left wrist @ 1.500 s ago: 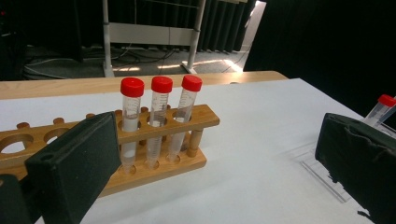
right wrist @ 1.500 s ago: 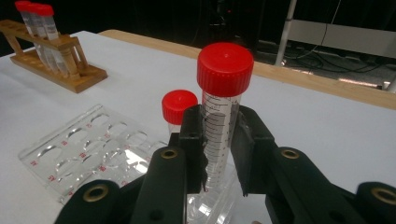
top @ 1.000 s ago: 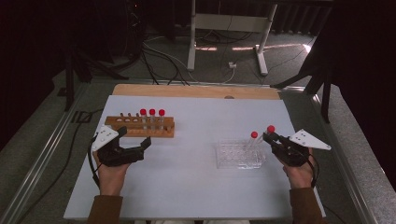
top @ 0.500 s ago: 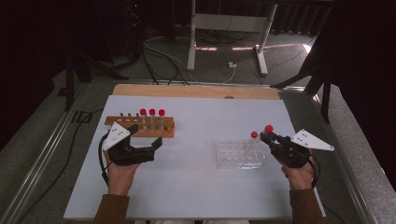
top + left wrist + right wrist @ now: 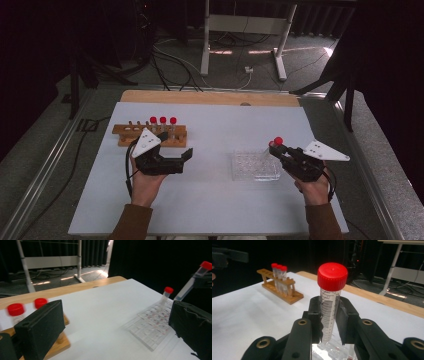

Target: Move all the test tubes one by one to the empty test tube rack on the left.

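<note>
A red-capped tube (image 5: 330, 305) is clamped upright between the jaws of the right gripper (image 5: 280, 150), directly above the clear plate (image 5: 255, 166) that lies on the white table (image 5: 215, 200). In the left gripper view, a second tube (image 5: 165, 295) is seen standing tilted in the plate, with the held tube at its 2 o'clock. The left gripper (image 5: 182, 161) is held with its jaws spread wide and nothing between them, near the wooden rack (image 5: 150, 136), at the rack's 5 o'clock in the high view. Three red-capped tubes (image 5: 163, 123) are seen standing in the rack's right-hand holes. The plate is seen at 3 o'clock from the left gripper.
</note>
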A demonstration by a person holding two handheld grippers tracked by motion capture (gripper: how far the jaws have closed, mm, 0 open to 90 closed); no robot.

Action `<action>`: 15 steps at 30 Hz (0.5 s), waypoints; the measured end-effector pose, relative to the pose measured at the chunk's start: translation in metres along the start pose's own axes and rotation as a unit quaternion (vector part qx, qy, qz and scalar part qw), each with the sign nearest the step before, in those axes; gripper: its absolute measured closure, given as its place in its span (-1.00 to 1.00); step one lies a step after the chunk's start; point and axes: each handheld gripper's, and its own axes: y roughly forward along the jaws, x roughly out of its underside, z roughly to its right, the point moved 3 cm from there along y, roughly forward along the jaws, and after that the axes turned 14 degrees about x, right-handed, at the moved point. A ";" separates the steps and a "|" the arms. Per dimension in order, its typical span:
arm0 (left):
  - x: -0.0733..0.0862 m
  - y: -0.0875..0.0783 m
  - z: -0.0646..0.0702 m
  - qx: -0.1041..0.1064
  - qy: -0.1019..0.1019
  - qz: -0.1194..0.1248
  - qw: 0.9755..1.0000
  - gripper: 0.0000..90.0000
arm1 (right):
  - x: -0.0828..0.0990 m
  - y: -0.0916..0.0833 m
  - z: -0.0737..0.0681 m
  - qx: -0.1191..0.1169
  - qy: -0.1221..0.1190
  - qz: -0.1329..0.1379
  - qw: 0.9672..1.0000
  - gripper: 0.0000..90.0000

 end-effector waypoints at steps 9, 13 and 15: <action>-0.012 0.023 0.022 0.028 0.022 -0.009 0.999 -0.97 | 0.002 0.008 -0.019 -0.030 -0.008 -0.011 0.999 0.65; -0.018 0.033 0.031 0.042 0.026 -0.010 0.999 -0.97 | 0.004 0.012 -0.026 -0.042 -0.007 -0.018 0.999 0.65; -0.021 0.038 0.035 0.052 0.024 -0.009 0.998 -0.96 | 0.004 0.013 -0.029 -0.045 -0.009 -0.020 0.999 0.65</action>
